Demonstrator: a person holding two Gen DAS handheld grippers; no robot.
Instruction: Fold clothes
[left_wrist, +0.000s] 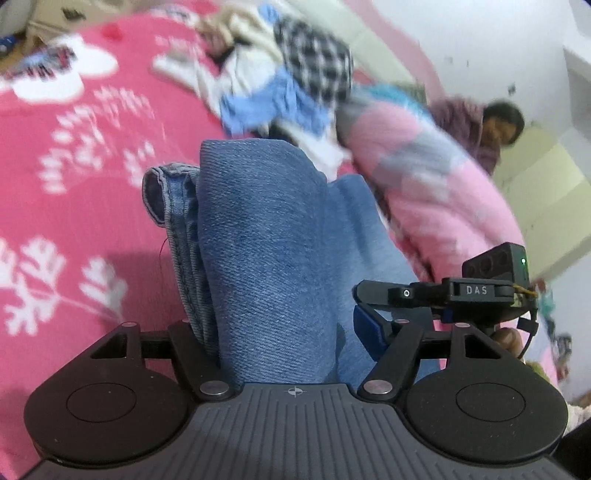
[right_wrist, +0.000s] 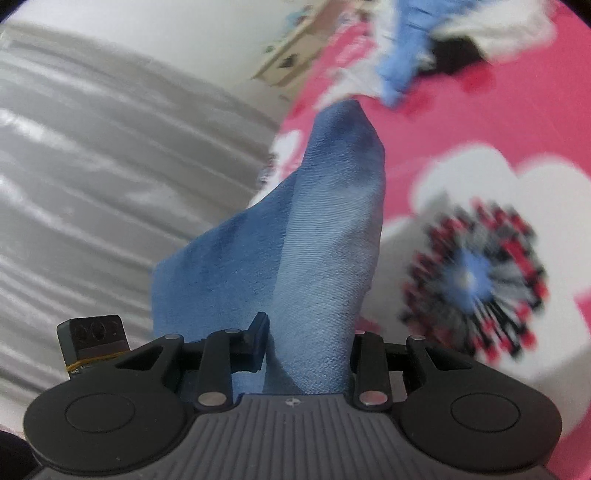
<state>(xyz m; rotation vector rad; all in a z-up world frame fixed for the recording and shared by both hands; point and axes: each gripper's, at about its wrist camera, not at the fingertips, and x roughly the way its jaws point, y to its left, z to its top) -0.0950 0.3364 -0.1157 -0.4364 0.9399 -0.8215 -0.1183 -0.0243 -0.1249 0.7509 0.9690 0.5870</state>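
Left gripper (left_wrist: 284, 332): your fingers are spread fairly wide with a thick bundle of folded jeans (left_wrist: 266, 236) filling the gap. The left finger presses against the stacked hem layers. Whether the blue pad on the right finger bears on the cloth I cannot tell, so treat this hold as unconfirmed.

Right gripper (right_wrist: 306, 343): fingers drawn partway in, pinching a narrower fold of the same jeans (right_wrist: 314, 240). The denim rises out of the jaws to a peak ahead of the camera.

Both bundles hang clear above the pink bedspread (left_wrist: 74, 177). The background blur suggests both hands are moving.

Step in hand, as I judge it: carrying a gripped edge over to make the next fold.
- Keep both hands level with each other so the edge stays straight.
- Keep the cloth between the hands lightly taut, not stretched.
- Check the left hold before carrying further; the thick stack could slide out.
- Lay the fold onto bare bedspread, away from the heap of clothes (left_wrist: 295, 74) and the pink quilt (left_wrist: 424, 177).

Containers: none visible in either view. The unfolded clothes lie loose on the bed.
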